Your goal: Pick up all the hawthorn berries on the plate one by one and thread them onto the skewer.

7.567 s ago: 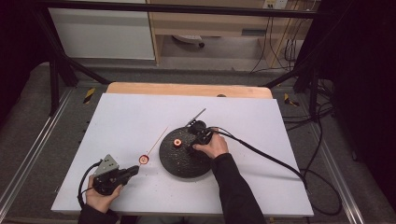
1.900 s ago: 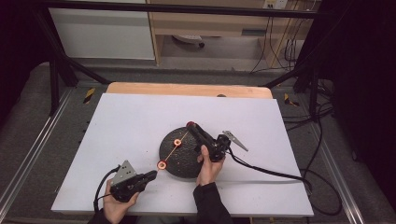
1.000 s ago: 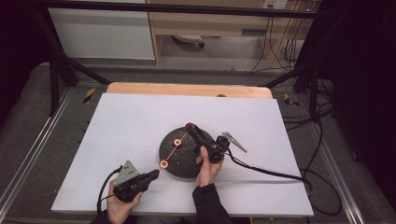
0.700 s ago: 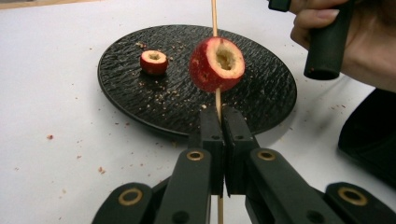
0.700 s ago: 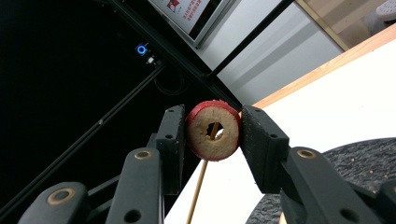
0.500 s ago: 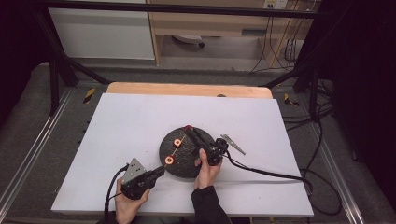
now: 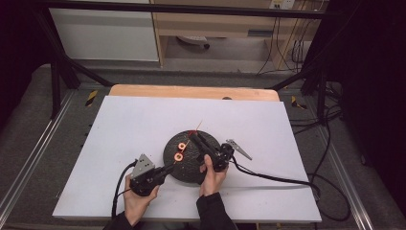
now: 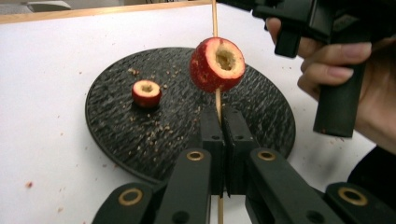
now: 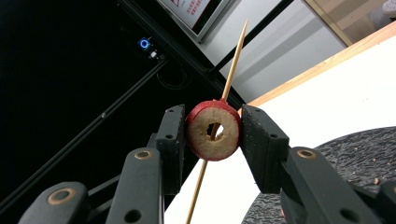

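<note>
Left gripper (image 8: pixel 223 122) clamped on skewer (image 8: pixel 215 18), one cored fruit (image 8: pixel 217 64) threaded just beyond. Right gripper (image 9: pixel 211 133) clamped on fruit ring (image 9: pixel 214 130), skewer passing through. Below both: black plate (image 8: pixel 261 107), loose fruit piece (image 8: pixel 146 93), crumbs, white table (image 7: pixel 119 120).

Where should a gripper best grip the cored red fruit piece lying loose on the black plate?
Grip the loose fruit piece across its rounded red sides, coming down from above. It rests on the black plate with its cored opening facing up, so the sides are free and the open top stays clear.
</note>
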`<state>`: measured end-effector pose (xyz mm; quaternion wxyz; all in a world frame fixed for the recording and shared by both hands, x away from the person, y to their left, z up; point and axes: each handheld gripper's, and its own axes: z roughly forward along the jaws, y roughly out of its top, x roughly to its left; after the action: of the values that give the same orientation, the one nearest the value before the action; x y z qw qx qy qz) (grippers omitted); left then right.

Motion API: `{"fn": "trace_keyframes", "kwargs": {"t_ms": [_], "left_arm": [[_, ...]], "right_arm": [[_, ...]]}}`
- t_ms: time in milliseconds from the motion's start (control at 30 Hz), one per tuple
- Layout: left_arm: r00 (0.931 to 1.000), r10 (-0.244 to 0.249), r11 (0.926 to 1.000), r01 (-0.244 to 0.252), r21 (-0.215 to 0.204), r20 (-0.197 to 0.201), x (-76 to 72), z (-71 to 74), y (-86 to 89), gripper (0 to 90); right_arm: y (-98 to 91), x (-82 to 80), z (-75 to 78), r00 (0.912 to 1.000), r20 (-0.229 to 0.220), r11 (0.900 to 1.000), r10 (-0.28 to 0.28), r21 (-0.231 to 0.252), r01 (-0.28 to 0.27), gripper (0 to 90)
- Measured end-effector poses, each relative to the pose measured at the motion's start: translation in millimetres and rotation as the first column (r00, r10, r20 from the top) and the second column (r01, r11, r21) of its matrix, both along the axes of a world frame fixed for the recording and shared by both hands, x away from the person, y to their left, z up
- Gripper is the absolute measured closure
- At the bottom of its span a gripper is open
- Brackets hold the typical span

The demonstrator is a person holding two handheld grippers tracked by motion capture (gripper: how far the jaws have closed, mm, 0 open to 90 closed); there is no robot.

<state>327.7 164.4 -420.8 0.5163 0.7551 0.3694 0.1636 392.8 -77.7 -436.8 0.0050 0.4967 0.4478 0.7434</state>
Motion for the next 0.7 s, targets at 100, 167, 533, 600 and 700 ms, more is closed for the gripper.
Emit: {"fn": "trace_keyframes", "kwargs": {"t_ms": [100, 167, 533, 600, 700], "left_arm": [[1.0, -0.003, 0.9999, 0.003, -0.015, -0.006, 4.4, 2.0, -2.3, 88.3], [1.0, -0.004, 0.9999, 0.004, -0.011, -0.004, 6.9, 3.1, -3.2, 88.3], [1.0, -0.006, 0.9999, 0.006, -0.011, 0.002, 17.7, 9.7, -12.2, 88.3], [1.0, -0.005, 1.0, 0.005, -0.008, 0.004, 19.6, 10.8, -13.5, 88.3], [1.0, -0.006, 0.9999, 0.006, -0.011, 0.006, 20.4, 11.5, -14.6, 88.3]], "right_arm": [[0.3, -0.7, -0.2, 1.0, 0.001, 1.0, 0.002, 0.0, -0.002, 61.8], [0.3, -1.4, -0.2, 1.0, 0.001, 1.0, 0.004, 0.0, -0.004, 61.8], [1.0, -3.8, -2.0, 0.9998, -0.003, 0.9997, 0.019, -0.013, -0.019, 61.8], [1.1, -4.2, -2.1, 0.9998, -0.003, 0.9997, 0.02, -0.013, -0.02, 61.8], [1.0, -4.6, -1.7, 0.9998, -0.001, 0.9997, 0.021, -0.014, -0.021, 61.8]]}}
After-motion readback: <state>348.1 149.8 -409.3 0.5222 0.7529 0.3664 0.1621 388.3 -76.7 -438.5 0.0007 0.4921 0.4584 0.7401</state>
